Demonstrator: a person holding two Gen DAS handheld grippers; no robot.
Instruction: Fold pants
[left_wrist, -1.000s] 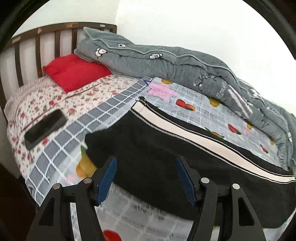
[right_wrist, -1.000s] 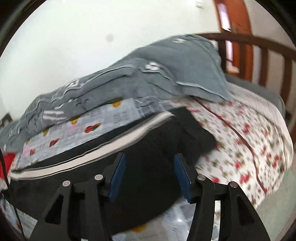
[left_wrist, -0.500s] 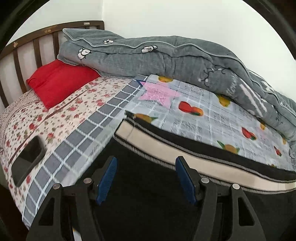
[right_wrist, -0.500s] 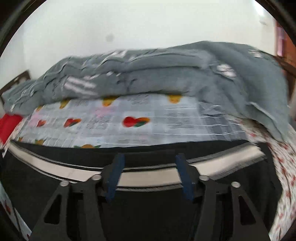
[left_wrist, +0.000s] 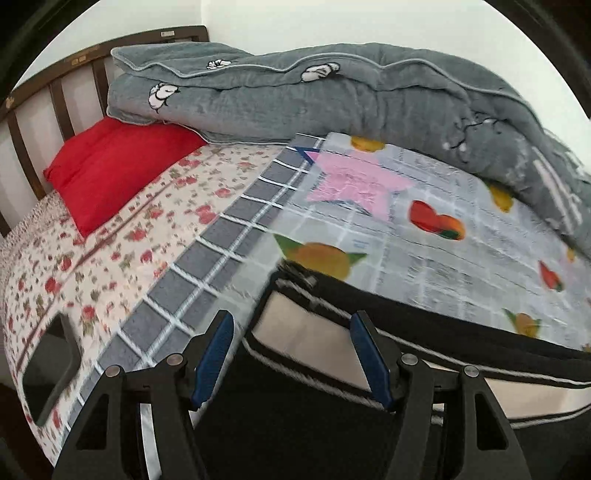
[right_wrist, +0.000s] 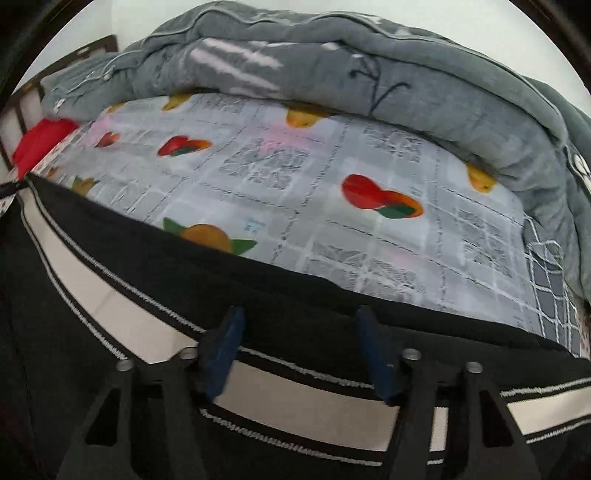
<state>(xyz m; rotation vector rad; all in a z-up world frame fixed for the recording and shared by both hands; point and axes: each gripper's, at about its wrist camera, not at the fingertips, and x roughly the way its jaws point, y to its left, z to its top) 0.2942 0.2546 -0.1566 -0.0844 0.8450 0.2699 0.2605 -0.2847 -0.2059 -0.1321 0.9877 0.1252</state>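
- Left gripper (left_wrist: 293, 354): fingers (left_wrist: 214, 354) parted, grasping nothing; they straddle the end corner of the black pants (left_wrist: 295, 424), above the cream side stripe (left_wrist: 310, 339).
- Right gripper (right_wrist: 301, 350): fingers (right_wrist: 223, 350) closing, with the far black edge of the pants (right_wrist: 258, 288) and its stripe (right_wrist: 310, 391) between them; no pinch visible.
- The pants lie stretched across the near side of the bed (left_wrist: 424, 266), on the fruit-print sheet, well short of the grey quilt (left_wrist: 332, 103).
- Likely soft, limp, light knit; it will sag and drag; best taken at hem corner and far seam edge, pinching both layers.
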